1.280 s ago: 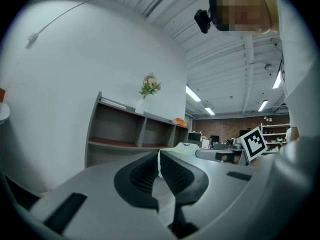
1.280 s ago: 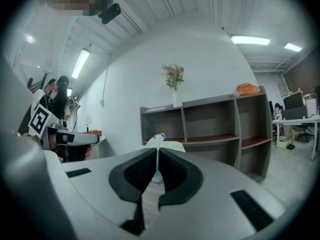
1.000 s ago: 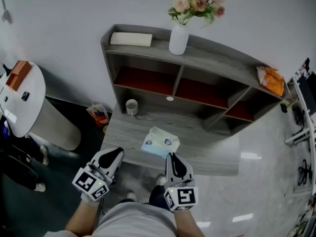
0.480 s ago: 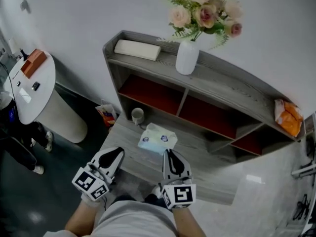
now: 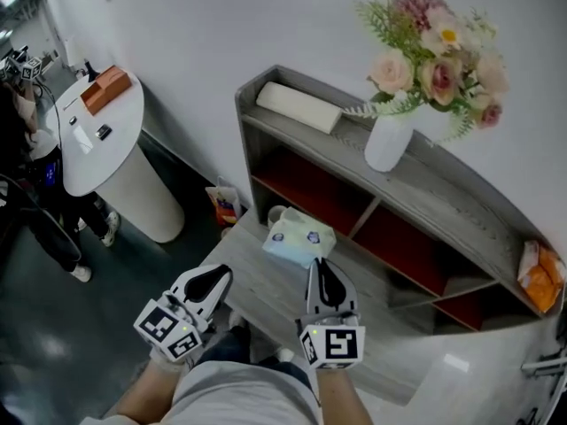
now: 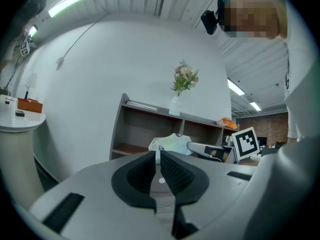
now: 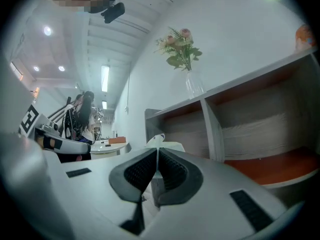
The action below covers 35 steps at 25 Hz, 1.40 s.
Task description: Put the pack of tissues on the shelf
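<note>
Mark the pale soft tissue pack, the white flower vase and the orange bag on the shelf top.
tissue pack [image 5: 299, 240], head view, top face.
white vase [image 5: 388, 145], head view, body.
orange bag [image 5: 540, 277], head view, middle.

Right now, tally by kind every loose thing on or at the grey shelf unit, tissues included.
pack of tissues: 1
vase of flowers: 1
flat white box: 1
orange packet: 1
cup: 1
Total: 5
</note>
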Available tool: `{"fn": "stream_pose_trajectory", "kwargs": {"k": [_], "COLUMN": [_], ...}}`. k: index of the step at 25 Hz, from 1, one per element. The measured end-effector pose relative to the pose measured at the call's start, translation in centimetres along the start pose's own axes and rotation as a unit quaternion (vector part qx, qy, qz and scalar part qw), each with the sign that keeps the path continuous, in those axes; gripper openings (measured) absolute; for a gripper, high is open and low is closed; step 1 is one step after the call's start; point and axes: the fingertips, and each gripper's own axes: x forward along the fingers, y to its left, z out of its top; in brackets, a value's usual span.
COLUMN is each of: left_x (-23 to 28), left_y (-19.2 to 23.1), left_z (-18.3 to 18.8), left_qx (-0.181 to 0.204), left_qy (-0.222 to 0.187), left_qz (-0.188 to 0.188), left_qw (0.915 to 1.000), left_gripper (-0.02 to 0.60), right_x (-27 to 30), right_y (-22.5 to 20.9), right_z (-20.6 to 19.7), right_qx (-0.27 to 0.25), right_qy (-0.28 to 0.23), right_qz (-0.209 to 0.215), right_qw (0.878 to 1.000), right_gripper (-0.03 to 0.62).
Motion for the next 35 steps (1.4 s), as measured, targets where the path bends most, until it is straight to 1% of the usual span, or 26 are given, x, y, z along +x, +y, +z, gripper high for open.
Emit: {"fn": "stream_pose_trajectory", "kwargs": {"k": [3, 9, 20, 24, 30, 35], "left_x": [-0.1, 0.3, 1.9, 2.6, 3.5, 3.9], "left_y": [1.8, 5.6, 11.4, 12.9, 14.3, 14.9], "left_z": [0.6, 2.0, 3.8, 3.9, 3.1, 2.4], "left_qx": [-0.001, -0.002, -0.008, -0.012, -0.021, -0.03], "left_qy": [-0.001, -0.007, -0.012, -0.011, -0.001, 0.005], "left_qz": [0.009, 0.011, 0.003, 0.003, 0.003, 0.008], "left_qw": [1.0, 0.9999, 0.9999, 0.9999, 0.9998, 0.9995], "left_gripper": [0.018, 0.018, 0.018, 0.018, 0.018, 0.018], "right_x": [2.2, 7.0, 15.0, 17.0, 18.6, 19.2], "right_y": [0.5, 0.6, -0.6, -1.4, -2.0, -1.5], "right_z": [0.6, 1.8, 2.5, 1.4, -0.5, -2.2], "right_qx": [-0.005, -0.013, -0.033, -0.04, -0.041, -0.065], "right_qy": [-0.004, -0.015, -0.004, 0.007, 0.038, 0.062], "right_qz": [0.001, -0.016, -0.051, -0.059, -0.074, -0.075], "right_qw": [1.0, 1.0, 0.998, 0.997, 0.996, 0.993], "right_gripper": [0.028, 0.028, 0.028, 0.028, 0.028, 0.029]}}
